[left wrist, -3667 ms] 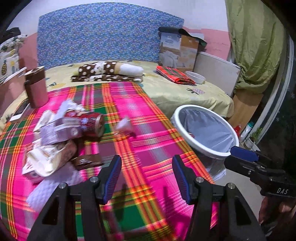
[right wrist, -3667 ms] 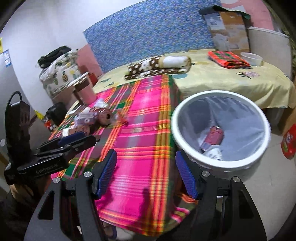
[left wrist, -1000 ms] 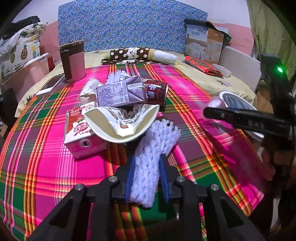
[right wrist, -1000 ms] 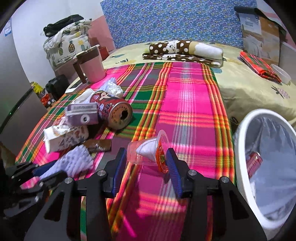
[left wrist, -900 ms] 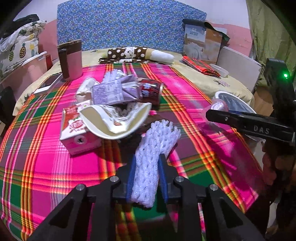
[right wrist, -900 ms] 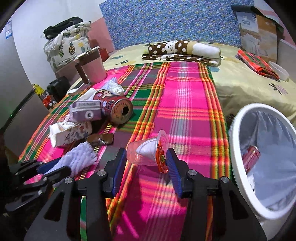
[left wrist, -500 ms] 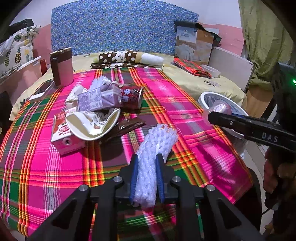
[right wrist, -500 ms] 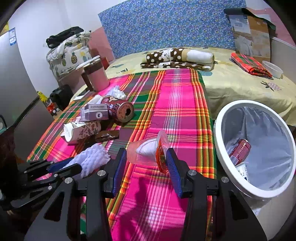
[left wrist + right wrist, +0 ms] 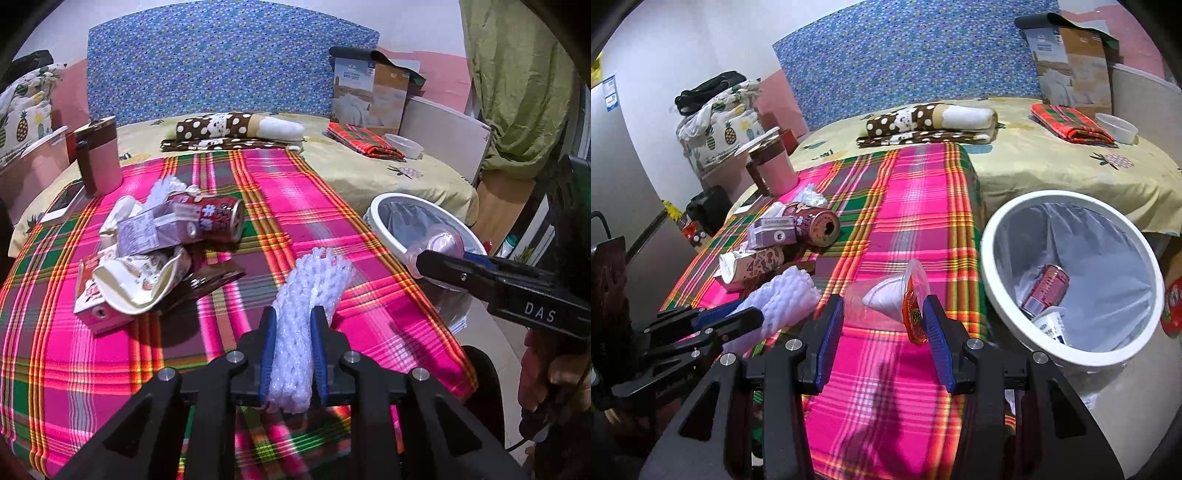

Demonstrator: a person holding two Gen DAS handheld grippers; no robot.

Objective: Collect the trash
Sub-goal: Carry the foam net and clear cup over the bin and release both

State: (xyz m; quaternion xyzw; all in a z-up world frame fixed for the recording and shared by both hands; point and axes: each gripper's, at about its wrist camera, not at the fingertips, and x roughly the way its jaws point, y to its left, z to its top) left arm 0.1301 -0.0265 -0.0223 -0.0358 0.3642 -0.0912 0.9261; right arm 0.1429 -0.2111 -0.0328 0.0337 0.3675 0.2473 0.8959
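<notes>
Where a pink plaid cloth (image 9: 295, 206) covers the near end of a bed, a blue dotted headboard (image 9: 207, 70) rises behind yellow sheets (image 9: 1052, 170), and a green curtain (image 9: 517, 85) hangs far right of the left tongs (image 9: 291, 354). These are clamped narrow on a white foam net (image 9: 310, 295), a ribbed sleeve sticking out ahead of the pads. The right tongs (image 9: 882, 332), half wide, grip a clear cup (image 9: 886, 295) with a red lid lying sideways between the pads. A white bin (image 9: 993, 258) stands just right of them, a red can (image 9: 1045, 288) inside. Ahead-left of both tongs lie a can (image 9: 816, 221), cartons (image 9: 147, 236) and a paper bowl (image 9: 136, 284).
</notes>
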